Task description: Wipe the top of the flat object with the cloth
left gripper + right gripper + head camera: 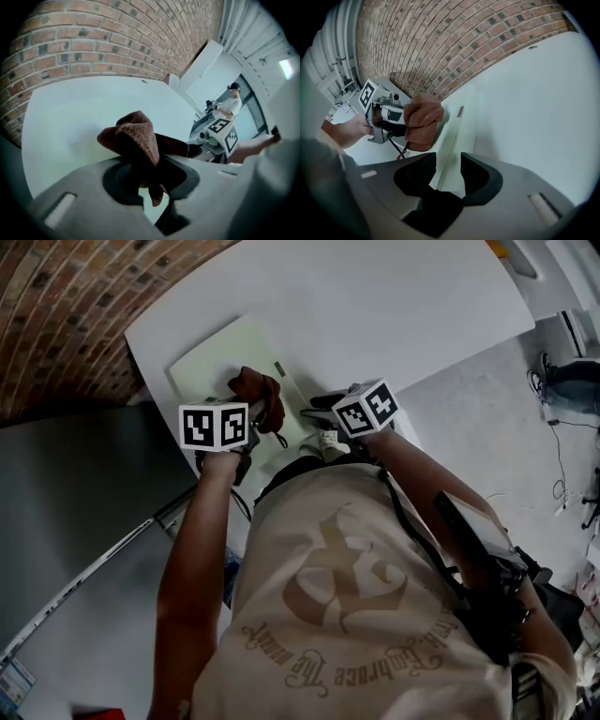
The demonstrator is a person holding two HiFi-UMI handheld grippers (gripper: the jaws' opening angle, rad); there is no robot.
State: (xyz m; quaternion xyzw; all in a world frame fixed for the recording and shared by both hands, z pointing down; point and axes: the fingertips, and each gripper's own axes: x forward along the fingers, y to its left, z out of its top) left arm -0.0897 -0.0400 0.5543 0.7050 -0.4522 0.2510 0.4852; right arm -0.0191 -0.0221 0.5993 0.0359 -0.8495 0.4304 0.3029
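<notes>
- Head view shows the white table (394,306) filling the upper middle, with a brick wall (56,306) beyond its far left side
- On that table the flat object (225,357), a pale green board, lies flat near the table's left corner, just in front of your two hands
- Your left gripper (150,180) reaches over the near part of the board. In the left gripper view its jaws are closed on the cloth (138,136), which bunches up above them while a small tail hangs down between them
- Your right gripper (449,161) sits at the board's near right side, close to the left one. In the right gripper view its jaws stand well apart and the board's edge runs up through the gap. Neither pad can be seen pressing on it, so it has hold of nothing
- That cloth is brown and nubbly, a folded wad over the near half of the board's top. Whether it touches the surface cannot be told from any view
</notes>
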